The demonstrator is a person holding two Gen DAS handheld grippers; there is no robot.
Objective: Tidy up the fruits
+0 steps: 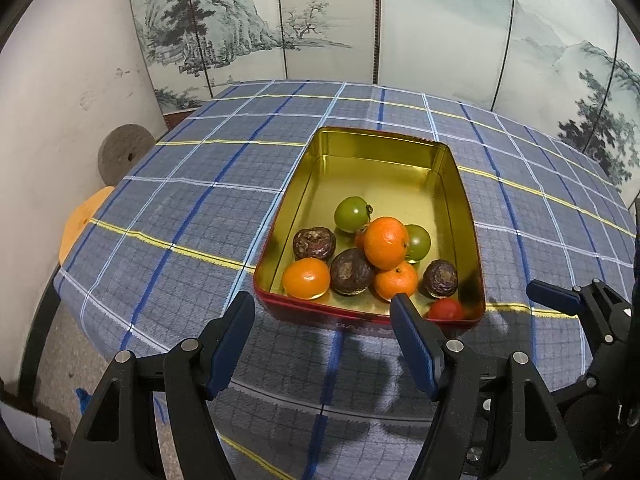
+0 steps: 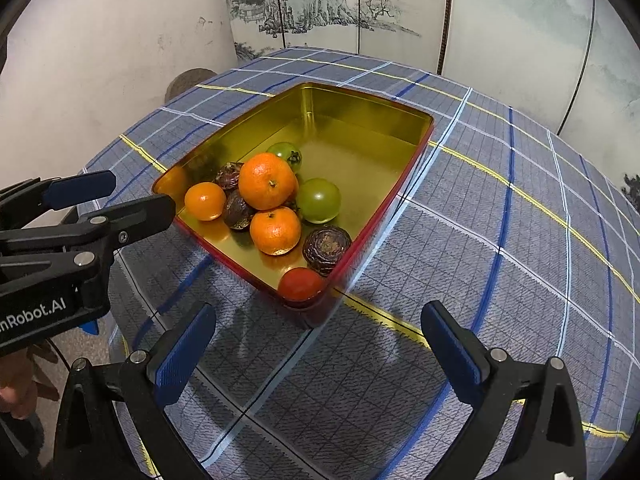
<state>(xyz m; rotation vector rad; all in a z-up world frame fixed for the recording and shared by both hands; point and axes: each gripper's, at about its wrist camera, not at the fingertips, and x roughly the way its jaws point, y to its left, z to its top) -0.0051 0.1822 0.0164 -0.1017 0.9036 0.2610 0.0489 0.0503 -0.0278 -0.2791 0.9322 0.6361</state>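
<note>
I hold both grippers, left [image 1: 322, 314] and right [image 2: 318, 326], wide and empty; tin [image 1: 452, 168] just ahead, left nearer

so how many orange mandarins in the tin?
3. One stacked on top mid-pile, one at the near-left side, and one low in front of the pile. A reddish-orange bit behind the top one may be another fruit, mostly hidden.

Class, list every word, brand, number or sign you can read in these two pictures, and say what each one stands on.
"nRobot.AI": white letters on the black body of the left gripper, cut off by the picture's left edge, so the start is missing.
"BA…": pale letters on the red front wall of the tin, too blurred and partly hidden to read further.
No other text or numbers can be read.
</note>
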